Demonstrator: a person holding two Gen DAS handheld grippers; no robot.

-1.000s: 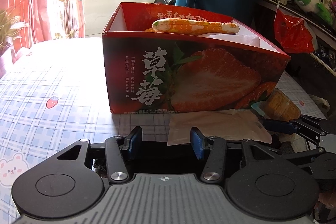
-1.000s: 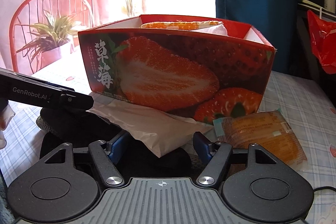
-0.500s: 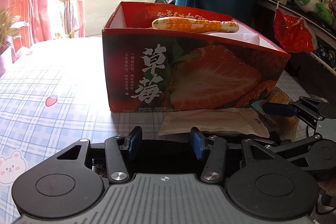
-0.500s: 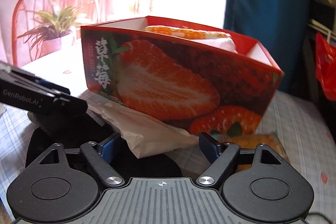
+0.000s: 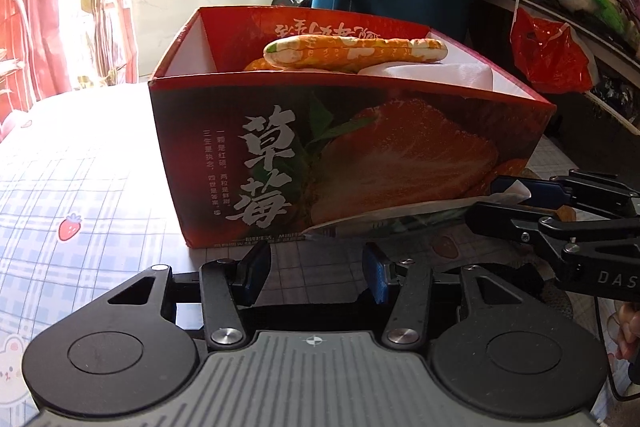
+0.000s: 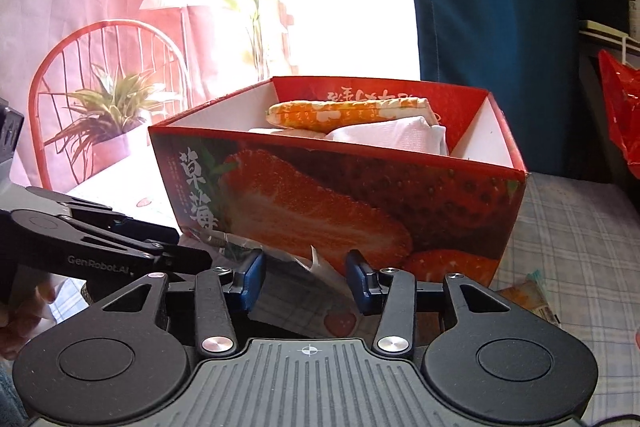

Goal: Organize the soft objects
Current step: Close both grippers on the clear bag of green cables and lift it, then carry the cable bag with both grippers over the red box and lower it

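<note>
A red strawberry-print box [image 5: 360, 155] [image 6: 340, 195] stands on the checked tablecloth. Inside lie an orange-and-green patterned soft pouch [image 5: 352, 53] [image 6: 344, 115] and a white soft pack [image 5: 424, 73] [image 6: 392, 135]. My right gripper [image 6: 304, 279] is shut on a thin silvery-white packet [image 6: 288, 267] [image 5: 384, 223] and holds it lifted in front of the box's near wall; it appears at the right of the left wrist view [image 5: 532, 211]. My left gripper [image 5: 316, 273] is open and empty, low in front of the box; it also shows at the left of the right wrist view [image 6: 132, 243].
An orange wrapped bun [image 6: 528, 297] lies on the cloth right of the box. A red plastic bag [image 5: 548, 59] hangs at a cluttered shelf on the right. A red wire chair [image 6: 108, 99] with a potted plant [image 6: 108, 119] stands beyond the table's left.
My right gripper has closed on the packet and lifted it off the cloth, rising toward the box's rim height. The left gripper stays open and has barely moved.
</note>
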